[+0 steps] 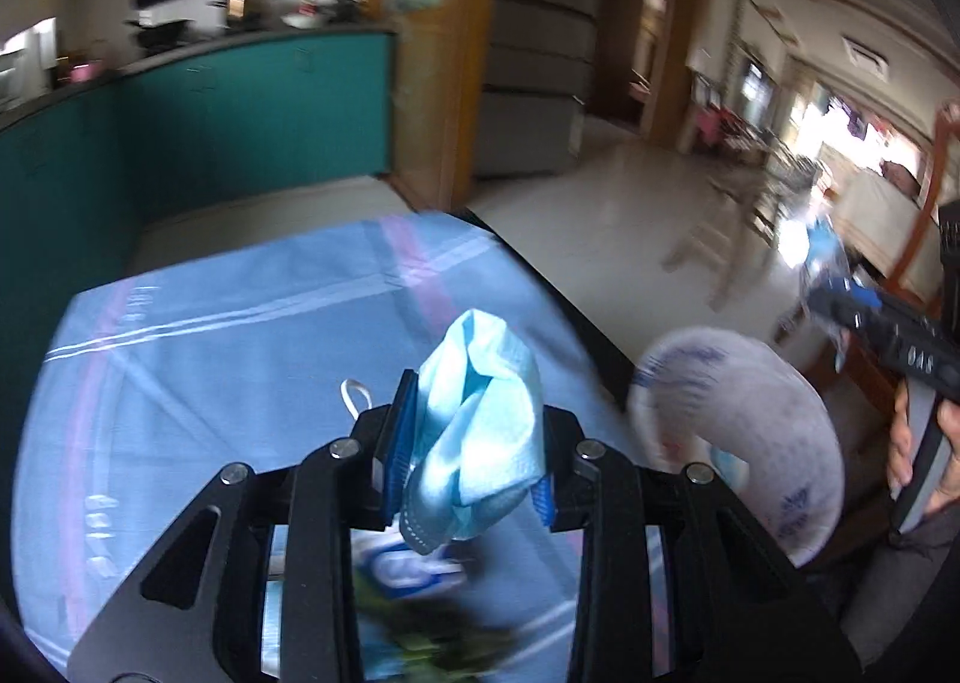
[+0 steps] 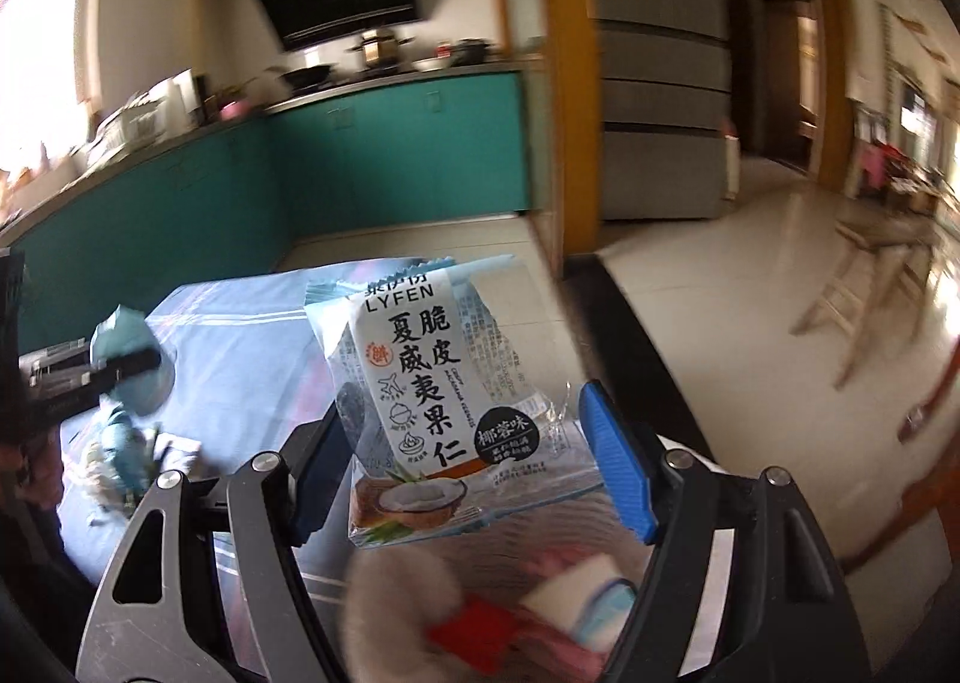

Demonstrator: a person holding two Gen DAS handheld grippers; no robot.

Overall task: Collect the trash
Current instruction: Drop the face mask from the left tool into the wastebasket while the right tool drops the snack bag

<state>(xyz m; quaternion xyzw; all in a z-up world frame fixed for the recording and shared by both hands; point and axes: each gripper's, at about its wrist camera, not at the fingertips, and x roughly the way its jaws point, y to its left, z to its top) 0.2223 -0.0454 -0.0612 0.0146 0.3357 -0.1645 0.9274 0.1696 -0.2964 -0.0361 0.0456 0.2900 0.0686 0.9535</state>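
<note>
Bench, draped in a light blue striped cloth, carries the remaining litter low in both views; those pieces are blurred and hard to name. A pale paper bowl or bag is beside the bench edge, probably the collecting vessel, though blur leaves this uncertain. Right gripper: jaws stand apart with a snack wrapper between them; whether the left pad touches it cannot be told, so it may be at release or just before closing. Left gripper: jaws clamped on a crumpled blue face mask, lifted clear of the cloth, presumably for carrying to the vessel.
</note>
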